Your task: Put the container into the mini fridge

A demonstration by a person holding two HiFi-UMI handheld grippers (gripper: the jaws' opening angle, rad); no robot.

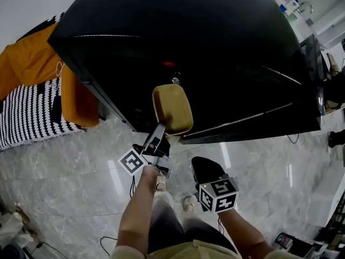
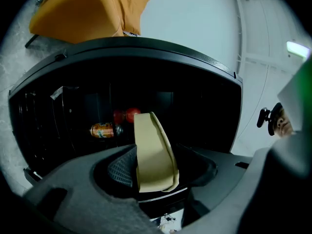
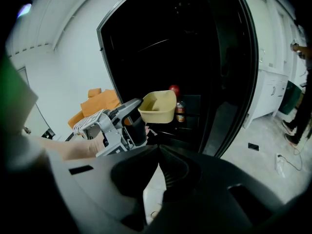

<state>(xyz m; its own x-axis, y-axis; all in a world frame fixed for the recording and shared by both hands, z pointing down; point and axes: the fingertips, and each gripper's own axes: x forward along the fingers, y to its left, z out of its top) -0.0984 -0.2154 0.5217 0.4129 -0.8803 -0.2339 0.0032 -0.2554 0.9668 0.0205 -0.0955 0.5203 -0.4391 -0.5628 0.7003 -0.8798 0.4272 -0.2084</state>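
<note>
A tan, rounded plastic container (image 1: 172, 108) is held up in front of the open black mini fridge (image 1: 215, 47). My left gripper (image 1: 161, 128) is shut on its rim. The left gripper view shows the container (image 2: 153, 155) edge-on between the jaws, with the dark fridge interior (image 2: 63, 111) behind. My right gripper (image 1: 198, 165) hangs lower, to the right, pointing down, jaws together and empty. From the right gripper view, the container (image 3: 158, 106) hangs at the fridge opening, with the left gripper (image 3: 139, 112) below and to its left.
Inside the fridge are an orange can (image 2: 102, 129), red items (image 2: 126, 115) and a bottle (image 3: 180, 111). The fridge door (image 3: 239, 67) stands open at the right. An orange chair (image 1: 32, 63) and a striped cloth (image 1: 27, 112) lie at the left. Cables trail on the marble floor (image 1: 81, 177).
</note>
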